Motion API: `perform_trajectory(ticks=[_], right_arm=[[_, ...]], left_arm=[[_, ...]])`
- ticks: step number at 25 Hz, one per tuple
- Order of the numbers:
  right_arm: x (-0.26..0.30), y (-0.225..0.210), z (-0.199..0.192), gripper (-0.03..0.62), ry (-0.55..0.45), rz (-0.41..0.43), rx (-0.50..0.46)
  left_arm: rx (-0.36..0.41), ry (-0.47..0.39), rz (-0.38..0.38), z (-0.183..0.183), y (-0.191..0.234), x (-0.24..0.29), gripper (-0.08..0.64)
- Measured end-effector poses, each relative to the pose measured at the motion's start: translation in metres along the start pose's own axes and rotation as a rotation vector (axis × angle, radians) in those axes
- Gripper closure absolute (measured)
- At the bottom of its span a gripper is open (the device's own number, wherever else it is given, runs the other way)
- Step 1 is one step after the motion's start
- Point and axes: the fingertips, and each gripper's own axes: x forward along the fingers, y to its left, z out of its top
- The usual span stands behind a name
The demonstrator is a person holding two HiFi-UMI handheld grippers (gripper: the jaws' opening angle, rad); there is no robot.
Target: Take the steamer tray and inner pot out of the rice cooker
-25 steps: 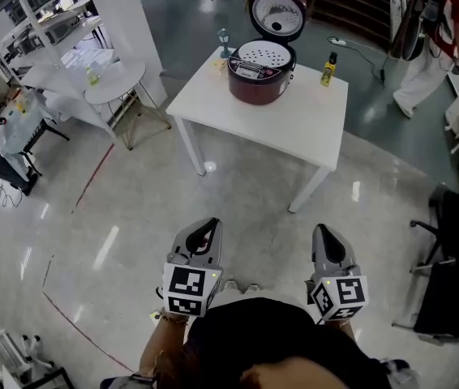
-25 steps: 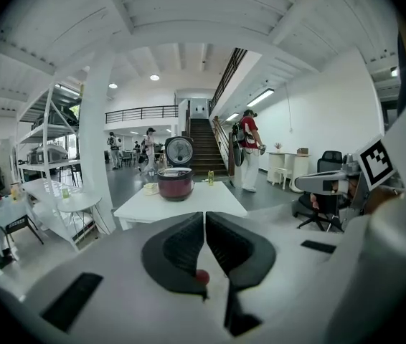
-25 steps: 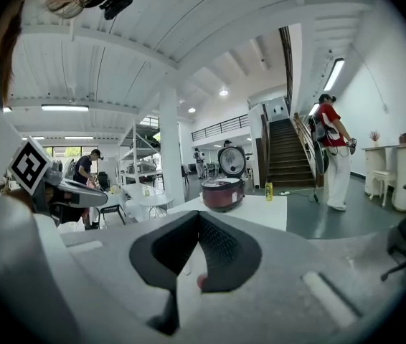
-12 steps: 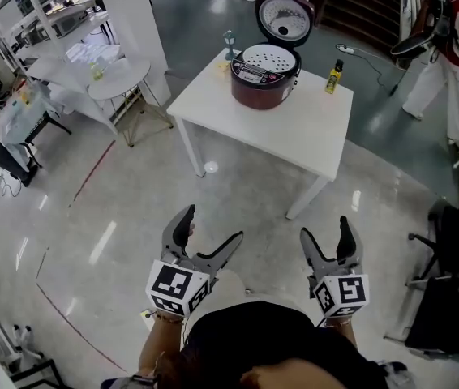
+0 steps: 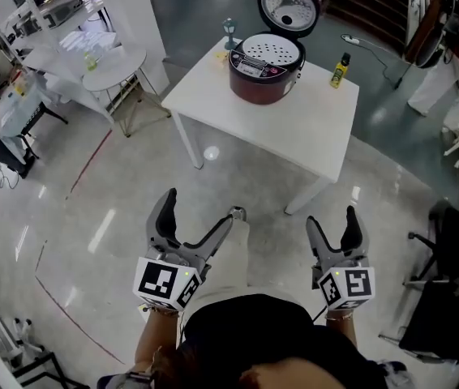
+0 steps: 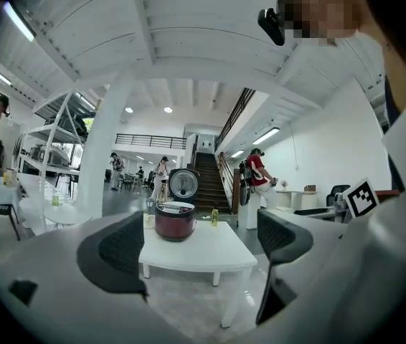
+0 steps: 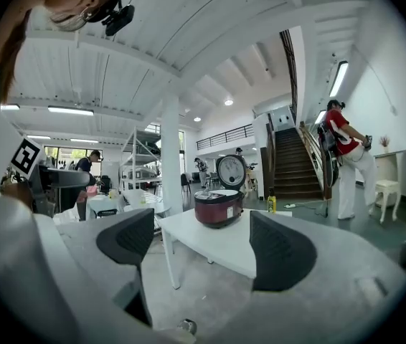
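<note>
While the left hand-held gripper (image 5: pixel 199 205) and right hand-held gripper (image 5: pixel 332 217), jaws just opening wide, hold nothing, the cooker (image 5: pixel 266 65) stands well ahead on the bench (image 5: pixel 294 128), about equally far from both.

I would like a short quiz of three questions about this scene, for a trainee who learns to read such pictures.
1. True or false: the lid of the rice cooker is closed.
2. What stands on the white table, right of the cooker in the head view? A. yellow bottle B. frying pan C. laptop
3. Fill in: the left gripper and right gripper both have ____ jaws, with nothing between them.
Key: 1 false; 2 A; 3 open.
</note>
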Motion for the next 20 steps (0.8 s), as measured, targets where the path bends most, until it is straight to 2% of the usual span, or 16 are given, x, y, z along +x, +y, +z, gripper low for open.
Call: perform_trajectory(ticks=[3,7,9,12,16,20], right_arm=[[0.033,-0.007,-0.005,0.193,0.008,-0.025,-0.020],[0.087,-0.018,0.003,0.193,-0.001,-0.026,0.036],[0.117,-0.023,0.013,0.193,0.003,-0.003,0.033],[0.163,-0.032,0.030,0.193,0.011,0.008,0.015],[0.224,-0.051,0.041,0.193,0.024,-0.017,0.020],[0.283,-0.070,0.035,0.193,0.084,-0.042,0.009]], left_arm=[[0.016,-0.009,-0.003,-0.004,0.016,0.027,0.084],[-0.025,-0.022,-0.023,0.001,0.047,0.080,0.077],[-0.045,-0.036,-0.032,0.011,0.059,0.110,0.075],[-0.057,0.002,-0.083,0.010,0.067,0.161,0.075],[-0.029,0.041,-0.125,0.014,0.086,0.226,0.075],[0.014,0.047,-0.146,0.028,0.114,0.283,0.075]])
